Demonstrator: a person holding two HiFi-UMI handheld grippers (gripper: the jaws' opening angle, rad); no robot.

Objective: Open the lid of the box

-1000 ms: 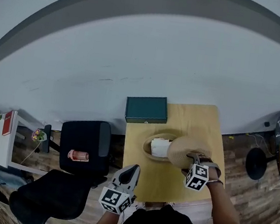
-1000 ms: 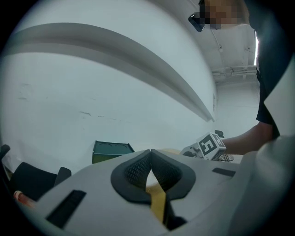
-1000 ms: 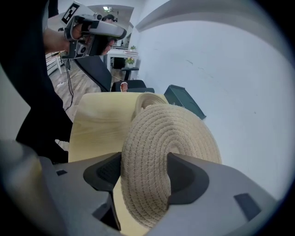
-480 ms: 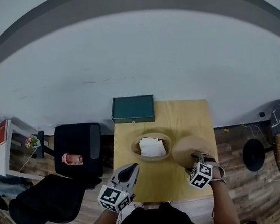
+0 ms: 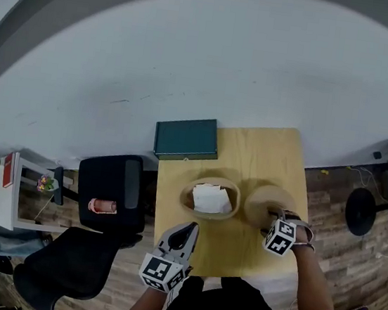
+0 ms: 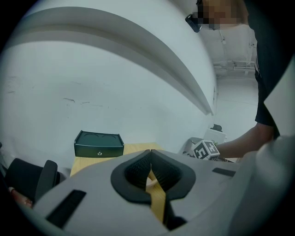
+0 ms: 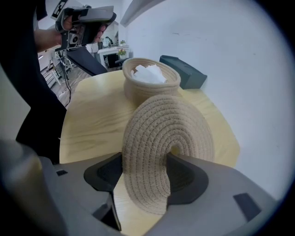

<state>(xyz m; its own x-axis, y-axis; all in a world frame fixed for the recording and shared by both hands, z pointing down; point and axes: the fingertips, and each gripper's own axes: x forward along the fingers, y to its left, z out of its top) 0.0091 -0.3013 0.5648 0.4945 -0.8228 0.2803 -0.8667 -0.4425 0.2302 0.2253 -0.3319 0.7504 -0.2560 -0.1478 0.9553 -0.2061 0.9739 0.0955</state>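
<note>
A round woven basket [image 5: 209, 197] stands uncovered on the wooden table [image 5: 240, 157], with white paper [image 7: 147, 72] inside. Its round woven lid [image 5: 269, 203] is to the right of the basket, apart from it and tilted. My right gripper [image 5: 271, 218] is shut on the lid's near edge; in the right gripper view the lid [image 7: 168, 138] fills the gap between the pads of the right gripper [image 7: 145, 171]. My left gripper [image 5: 181, 240] hovers at the table's front edge with its pads [image 6: 138, 170] pressed together and nothing between them.
A dark green case [image 5: 186, 139] lies shut at the table's far left edge, against the white wall. Black chairs [image 5: 108, 189] stand left of the table. A round black stand [image 5: 360, 212] is on the wooden floor to the right.
The right gripper has carried the lid rightwards, from over the basket's right rim to a spot apart from it. The left gripper has hardly moved.
</note>
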